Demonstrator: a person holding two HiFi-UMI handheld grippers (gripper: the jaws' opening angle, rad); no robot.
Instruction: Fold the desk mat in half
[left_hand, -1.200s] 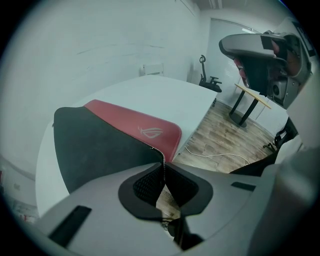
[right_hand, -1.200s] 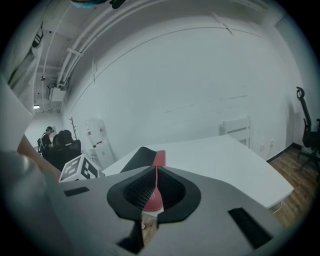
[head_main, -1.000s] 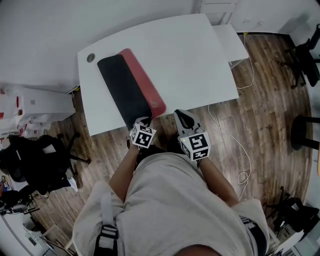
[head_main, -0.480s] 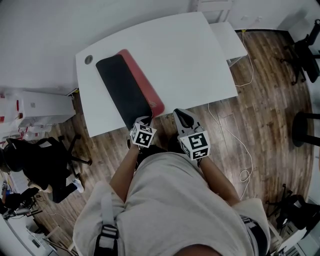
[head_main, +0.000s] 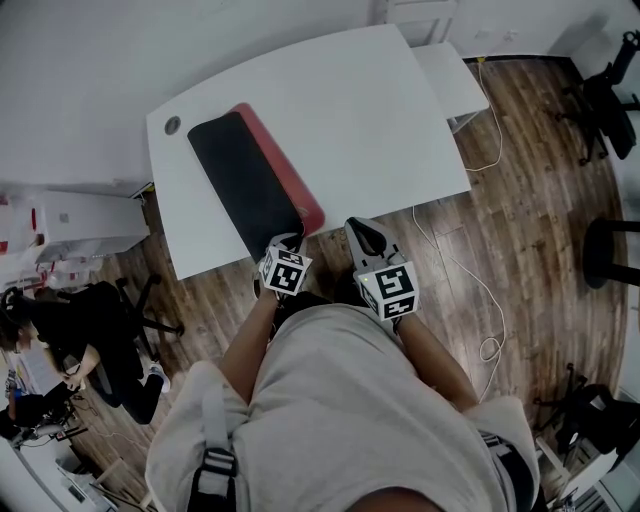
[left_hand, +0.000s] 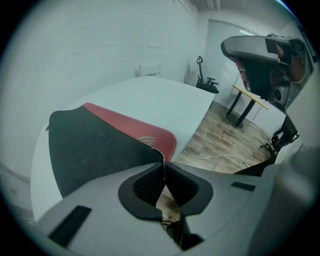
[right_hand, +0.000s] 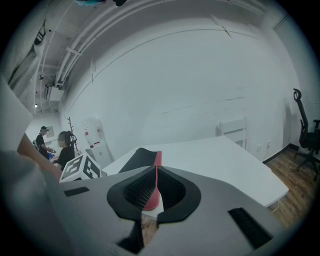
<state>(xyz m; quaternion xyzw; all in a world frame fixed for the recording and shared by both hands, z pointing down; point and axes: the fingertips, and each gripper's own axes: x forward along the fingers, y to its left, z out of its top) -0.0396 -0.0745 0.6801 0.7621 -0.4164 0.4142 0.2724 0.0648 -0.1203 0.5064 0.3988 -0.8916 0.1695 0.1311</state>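
The desk mat (head_main: 245, 180) lies folded along the left part of the white desk (head_main: 380, 120). Its black layer is on top, and a red strip (head_main: 290, 175) shows along the right side. My left gripper (head_main: 281, 243) is at the mat's near end, shut on the stitched edge of the black layer (left_hand: 161, 159). The red corner (left_hand: 167, 142) lies flat beside it. My right gripper (head_main: 357, 228) hovers at the desk's front edge, right of the red corner and apart from it. Its jaws are shut and hold nothing (right_hand: 156, 175). Past them the mat (right_hand: 140, 156) shows edge-on.
A round cable hole (head_main: 172, 125) is in the desk's far left corner. A low white side table (head_main: 455, 75) adjoins the desk on the right. A white cable (head_main: 480, 290) trails over the wood floor. Office chairs (head_main: 610, 110) stand at right; a seated person (head_main: 60, 320) is at left.
Both grippers and the mat keep their places. The head view has drifted slightly, and the person at the left edge has moved.
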